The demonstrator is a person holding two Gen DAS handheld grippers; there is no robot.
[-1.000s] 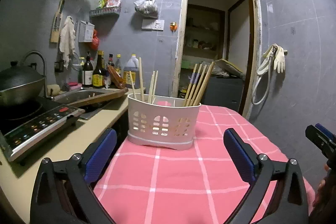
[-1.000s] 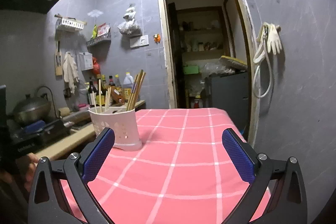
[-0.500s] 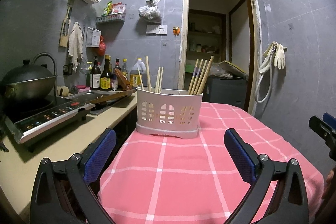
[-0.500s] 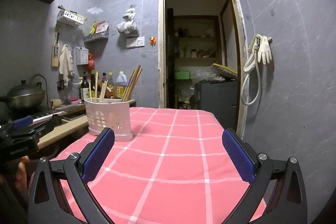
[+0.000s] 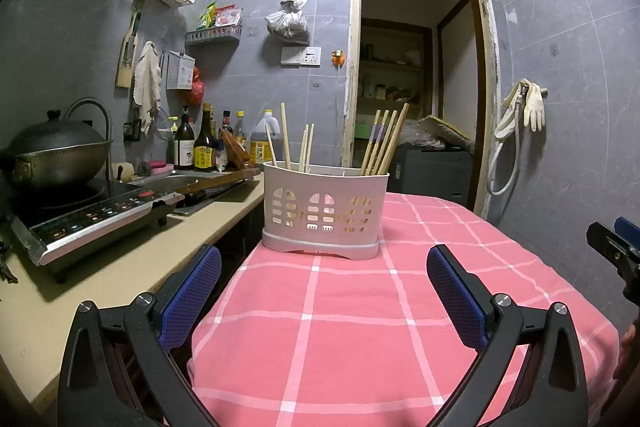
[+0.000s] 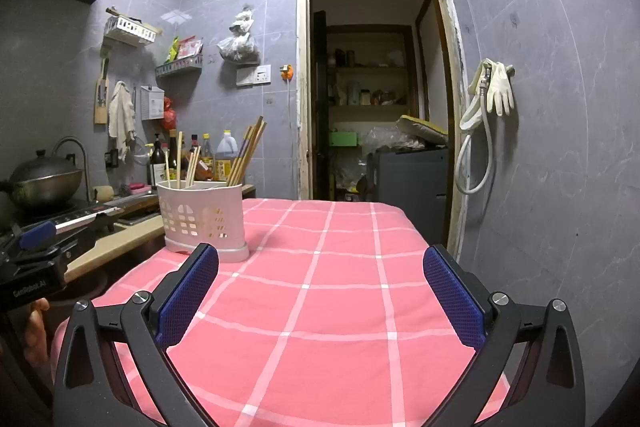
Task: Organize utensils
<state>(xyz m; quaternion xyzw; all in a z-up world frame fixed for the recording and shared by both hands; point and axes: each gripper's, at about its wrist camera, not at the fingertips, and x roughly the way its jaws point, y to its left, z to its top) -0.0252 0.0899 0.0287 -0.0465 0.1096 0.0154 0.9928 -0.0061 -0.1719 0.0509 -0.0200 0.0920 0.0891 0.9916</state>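
While both tools hover over the pink checked tablecloth (image 5: pixel 344 331), the left gripper (image 5: pixel 324 291) and right gripper (image 6: pixel 320 291) stand spread wide, holding nothing. A white slotted utensil holder (image 5: pixel 325 215) sits at 12 o'clock from the left gripper (at 10 o'clock from the right), with chopsticks (image 5: pixel 382 143) leaning upright in its compartments. An induction cooktop (image 5: pixel 92 219) lies at 9 o'clock.

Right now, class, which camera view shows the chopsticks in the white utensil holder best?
The left wrist view: the white utensil holder stands centred and near, so the chopsticks separate into a left cluster and a right bundle. The right wrist view shows the same holder off to the left, smaller, its chopsticks overlapping the bottles behind.
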